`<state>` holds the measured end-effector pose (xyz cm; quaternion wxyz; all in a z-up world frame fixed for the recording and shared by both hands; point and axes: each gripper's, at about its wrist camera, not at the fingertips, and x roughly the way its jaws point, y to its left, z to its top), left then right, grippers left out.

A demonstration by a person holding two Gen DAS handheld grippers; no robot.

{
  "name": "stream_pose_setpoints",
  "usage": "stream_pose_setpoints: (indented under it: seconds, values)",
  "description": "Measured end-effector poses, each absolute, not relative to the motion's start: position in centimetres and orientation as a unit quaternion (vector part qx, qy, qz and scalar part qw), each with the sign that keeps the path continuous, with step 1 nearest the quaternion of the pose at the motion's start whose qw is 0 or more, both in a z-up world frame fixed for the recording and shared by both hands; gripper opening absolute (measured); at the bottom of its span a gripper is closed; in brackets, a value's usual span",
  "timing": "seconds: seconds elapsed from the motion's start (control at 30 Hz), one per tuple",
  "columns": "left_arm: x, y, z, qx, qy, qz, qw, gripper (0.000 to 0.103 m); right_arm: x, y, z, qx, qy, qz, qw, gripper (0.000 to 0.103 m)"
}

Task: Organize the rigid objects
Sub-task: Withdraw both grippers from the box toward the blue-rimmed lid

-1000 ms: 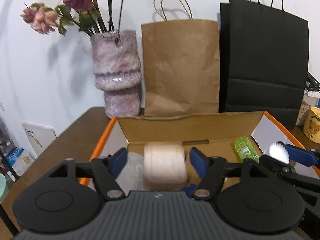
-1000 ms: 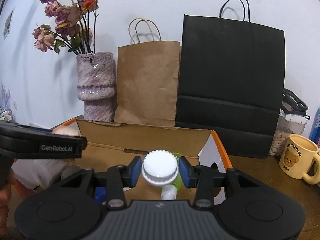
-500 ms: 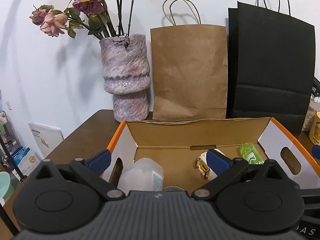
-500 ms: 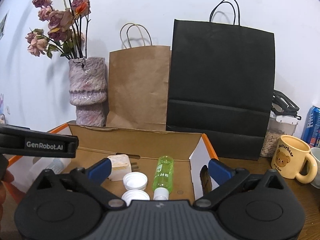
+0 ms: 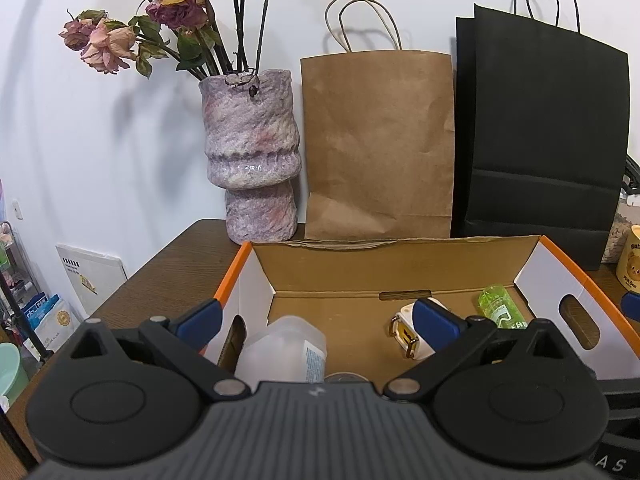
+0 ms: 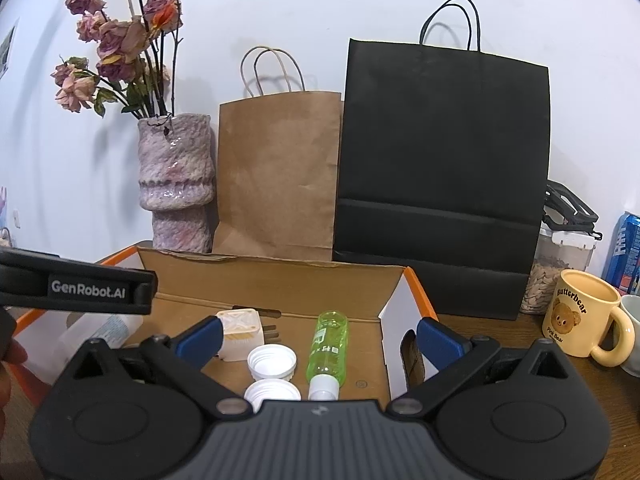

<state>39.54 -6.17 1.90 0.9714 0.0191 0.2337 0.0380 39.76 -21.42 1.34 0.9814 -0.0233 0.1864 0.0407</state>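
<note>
Left wrist view: the left gripper [image 5: 316, 320] stands released, jaws spread wide and nothing between the pads. Low in the frame sits the open cardboard box with orange rim [image 5: 460, 242] on the dark wooden table [image 5: 168, 276]. Inside it, at lower centre, lies a translucent plastic bottle with a printed label [image 5: 286, 350] — probably light and slightly yielding, best taken across its body. To the right lies a white plug adapter with brass prongs [image 5: 404, 330], stiff and blocky; its flat sides look the surest hold. The label print is too small to read.

Right wrist view: the right gripper [image 6: 318, 338] is likewise released and empty. Between its spread jaws the box floor holds a clear green plastic bottle with white cap [image 6: 328, 346], lying down and likely to roll, so grip across the barrel. Beside it are two white ridged screw lids [image 6: 272, 362] — light, rigid, shallow, best pinched across the rim. At left the other tool reads "GenRobot.AI"; the yellow ceramic mug [image 6: 580, 320] at right reads "Butterbear".
</note>
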Motion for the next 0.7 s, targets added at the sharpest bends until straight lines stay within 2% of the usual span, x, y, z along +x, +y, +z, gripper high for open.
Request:
stream_pose_setpoints:
  seconds: [0.7]
  values:
    - [37.0, -6.0, 2.5, 0.022, 0.215, 0.027, 0.976, 0.103, 37.3, -21.8, 1.9, -0.008, 0.158, 0.026, 0.987, 0.103]
